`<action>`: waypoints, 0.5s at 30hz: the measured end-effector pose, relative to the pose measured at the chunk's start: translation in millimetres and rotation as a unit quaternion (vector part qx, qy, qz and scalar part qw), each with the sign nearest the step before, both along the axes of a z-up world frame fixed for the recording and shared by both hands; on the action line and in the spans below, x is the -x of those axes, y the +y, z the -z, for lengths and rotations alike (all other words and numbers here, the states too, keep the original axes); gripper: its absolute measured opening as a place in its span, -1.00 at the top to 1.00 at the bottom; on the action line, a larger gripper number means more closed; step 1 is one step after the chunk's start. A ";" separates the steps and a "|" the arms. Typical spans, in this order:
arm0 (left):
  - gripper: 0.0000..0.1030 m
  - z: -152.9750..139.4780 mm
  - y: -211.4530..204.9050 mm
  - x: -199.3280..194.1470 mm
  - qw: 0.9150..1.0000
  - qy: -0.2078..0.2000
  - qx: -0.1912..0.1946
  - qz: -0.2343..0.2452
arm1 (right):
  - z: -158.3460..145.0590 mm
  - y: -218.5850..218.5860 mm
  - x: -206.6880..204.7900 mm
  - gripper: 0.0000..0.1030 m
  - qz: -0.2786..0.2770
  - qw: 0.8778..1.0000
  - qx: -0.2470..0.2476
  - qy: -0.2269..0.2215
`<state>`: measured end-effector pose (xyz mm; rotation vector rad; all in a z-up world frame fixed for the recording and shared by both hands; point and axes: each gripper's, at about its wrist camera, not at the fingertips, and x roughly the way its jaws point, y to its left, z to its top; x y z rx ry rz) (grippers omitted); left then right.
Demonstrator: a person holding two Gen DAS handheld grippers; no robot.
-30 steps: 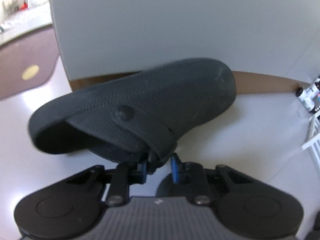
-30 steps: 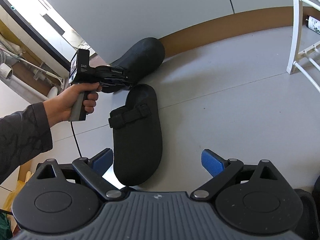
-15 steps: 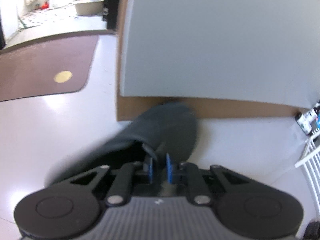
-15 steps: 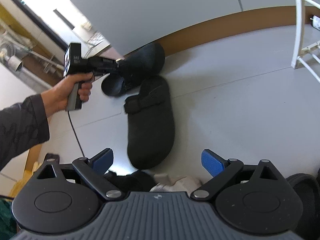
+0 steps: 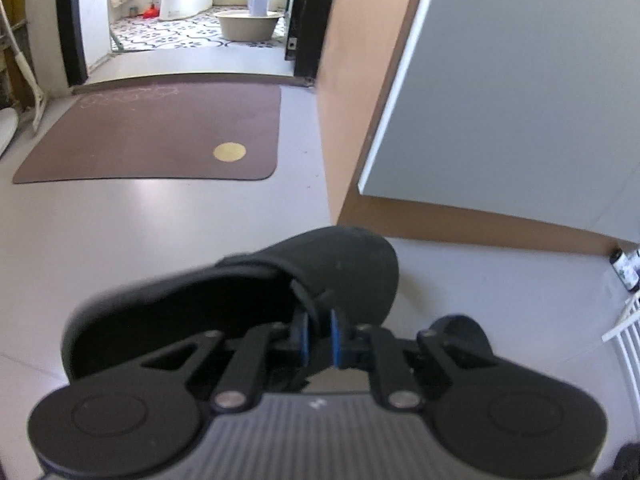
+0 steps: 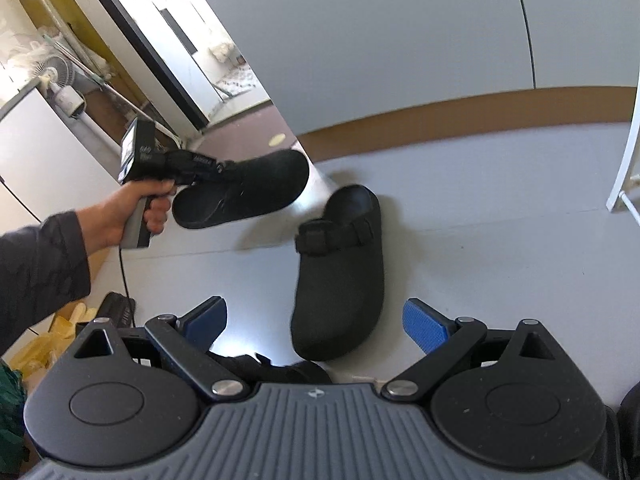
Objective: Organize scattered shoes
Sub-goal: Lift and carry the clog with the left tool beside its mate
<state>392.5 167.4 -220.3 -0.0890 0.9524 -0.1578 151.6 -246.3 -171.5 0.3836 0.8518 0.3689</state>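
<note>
Left tongs (image 5: 319, 334) clamp lifted clog (image 5: 248, 300); right tongs (image 6: 316, 320) wide, nearer floor clog (image 6: 340, 276), lengthwise, toe toward them.

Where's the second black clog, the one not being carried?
In the right wrist view the loose clog lies on the grey floor, centre frame, toe toward the camera, just right of the clog held up by the left hand-held gripper.

Bright daylight, floor (image 6: 480, 248) glare near doorway (image 5: 192, 12); fisheye edges warped, dark corners; held clog (image 5: 248, 292) slightly blurred.
</note>
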 end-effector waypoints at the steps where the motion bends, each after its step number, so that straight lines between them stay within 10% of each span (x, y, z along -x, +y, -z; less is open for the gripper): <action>1: 0.78 -0.8 1.2 3.5 1.000 0.002 0.002 -0.002 | -1.5 3.9 1.3 -0.90 -0.003 1.000 -0.003 -0.002; 15: 0.79 -10.2 26.3 90.9 0.999 0.018 0.041 -0.026 | 7.4 54.0 5.6 -0.90 -0.036 0.999 -0.039 0.010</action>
